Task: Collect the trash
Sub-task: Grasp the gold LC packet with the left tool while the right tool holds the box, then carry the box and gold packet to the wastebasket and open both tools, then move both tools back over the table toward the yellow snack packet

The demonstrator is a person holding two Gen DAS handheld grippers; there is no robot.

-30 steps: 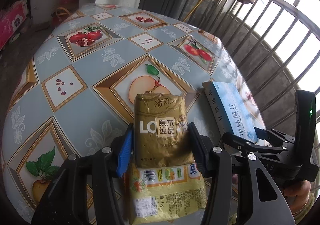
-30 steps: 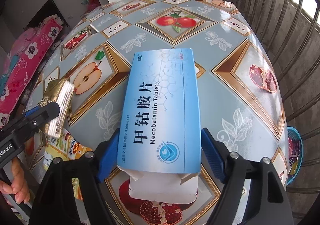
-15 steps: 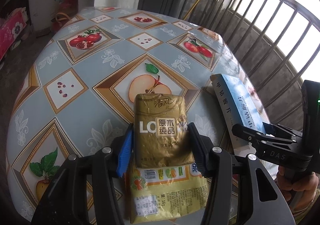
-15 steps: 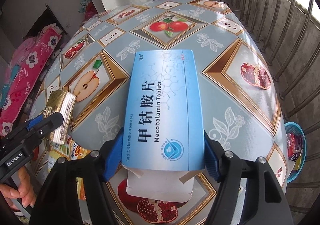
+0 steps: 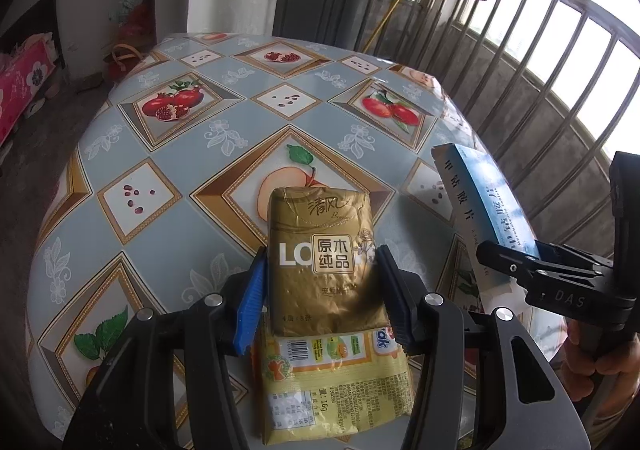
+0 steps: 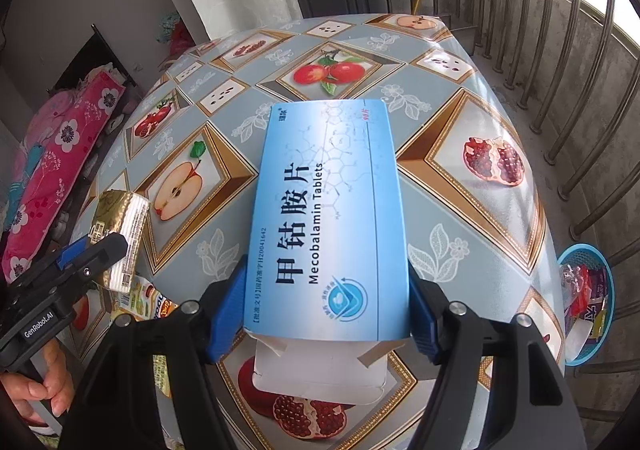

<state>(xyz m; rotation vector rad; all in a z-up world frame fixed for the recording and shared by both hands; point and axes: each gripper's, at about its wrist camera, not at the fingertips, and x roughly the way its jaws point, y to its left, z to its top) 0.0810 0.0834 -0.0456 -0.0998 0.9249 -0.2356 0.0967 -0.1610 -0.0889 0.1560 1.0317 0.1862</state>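
My left gripper [image 5: 320, 250] is shut on a gold tissue pack [image 5: 324, 262], which it holds just above the fruit-patterned table [image 5: 200, 153]. A yellow snack wrapper [image 5: 332, 378] lies flat on the cloth under it. My right gripper [image 6: 328, 270] is shut on a blue medicine box [image 6: 328, 217]; both blue pads touch its long sides and its open white flap hangs toward me. From the right wrist, the left gripper [image 6: 92, 250] with the gold pack [image 6: 120, 217] shows at the left edge. From the left wrist, the box [image 5: 484, 201] is tilted up in the right gripper [image 5: 504, 262].
A blue basket [image 6: 580, 246] with several wrappers in it stands on the floor past the table's right edge, beside a metal railing [image 6: 580, 89]. A pink floral cloth [image 6: 60, 169] lies left of the table. A person's hand [image 6: 44, 390] grips the left handle.
The right jaws have closed the small gaps beside the blue box and now touch it. The box has tilted up off the cloth. The left gripper still holds the gold pack.
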